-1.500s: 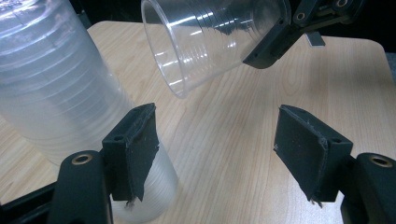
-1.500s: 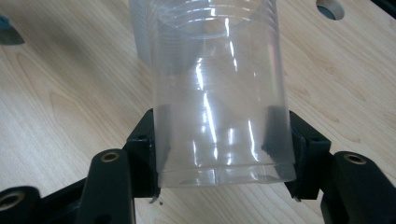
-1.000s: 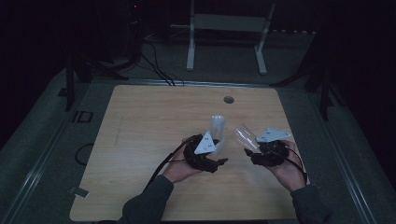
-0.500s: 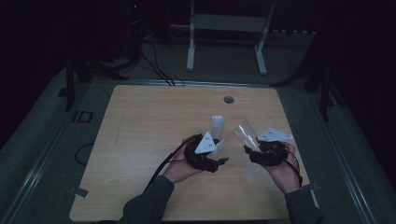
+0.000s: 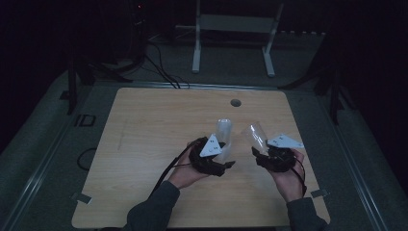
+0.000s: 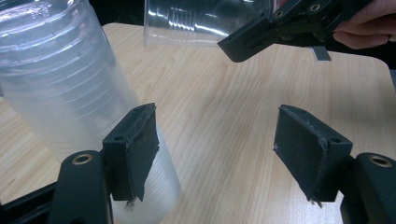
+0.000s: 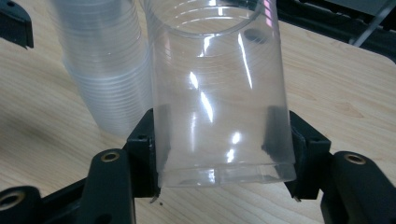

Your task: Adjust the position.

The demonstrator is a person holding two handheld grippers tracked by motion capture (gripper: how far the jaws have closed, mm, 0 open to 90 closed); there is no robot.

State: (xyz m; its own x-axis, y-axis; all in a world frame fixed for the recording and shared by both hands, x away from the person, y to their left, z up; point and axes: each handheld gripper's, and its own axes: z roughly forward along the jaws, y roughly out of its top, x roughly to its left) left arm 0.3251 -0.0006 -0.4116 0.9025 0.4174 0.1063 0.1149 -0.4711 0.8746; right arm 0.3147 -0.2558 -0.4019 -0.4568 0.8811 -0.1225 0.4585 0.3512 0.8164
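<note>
Right gripper is clamped on a single clear plastic cup, both black pads pressed against the wall near the cup's base. In the high view this cup is held tilted above the wooden table, mouth pointing away from the person and towards the left hand's side.

Left gripper has its jaws apart with nothing between the pads. The stack of nested clear cups sits just outside its left-hand jaw, touching or nearly touching that jaw's outer face; contact cannot be confirmed. In the high view the stack stands upright just beyond the left gripper, near the single cup but apart from it.

Handling judgement: the cups are thin-walled, very light, smooth and probably slippery. The wall likely flexes under pad pressure, so hard squeezing risks denting or cracking. The ribbed band near the base, where the right pads sit, looks the stiffest hold. The stack is stiffer than a single cup yet easy to tip; nested cups may cling together.

Markings: no brand, label or legible writing on either the cup or the stack.
</note>
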